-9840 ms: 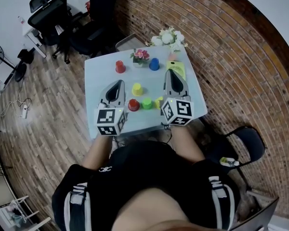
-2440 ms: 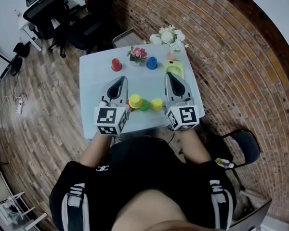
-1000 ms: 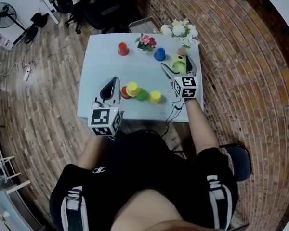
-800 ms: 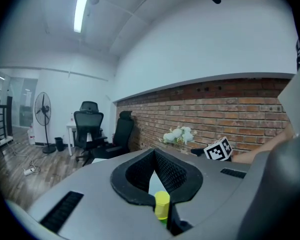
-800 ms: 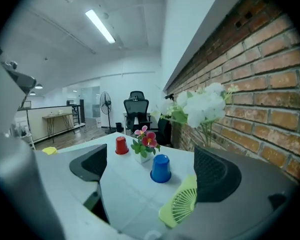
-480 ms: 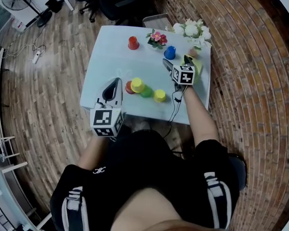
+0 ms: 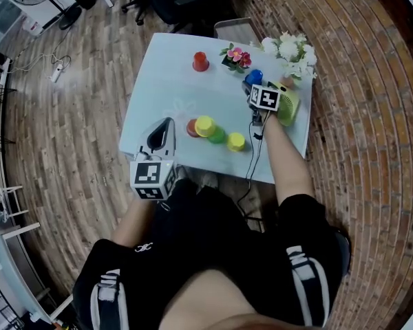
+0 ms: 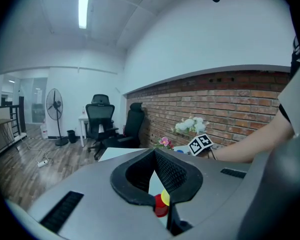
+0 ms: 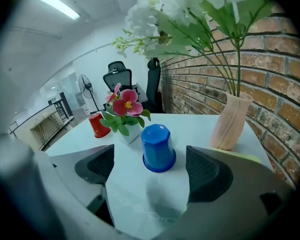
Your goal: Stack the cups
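Blue cup [image 9: 158, 148] mouth-down, long axis upright, before wide-jawed right tool [image 9: 149, 175]

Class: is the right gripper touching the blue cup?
Apart. The right gripper view shows the blue cup between the jaws of the right gripper, which have just been closing, with bare table either side of it.

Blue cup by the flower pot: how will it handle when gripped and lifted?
Blue cup stands upside down on its wider rim, so it probably resists tipping. It looks like glossy plastic: likely light, maybe slippery, may flex if squeezed hard. Sides taper upward, so a high grip could slide off.
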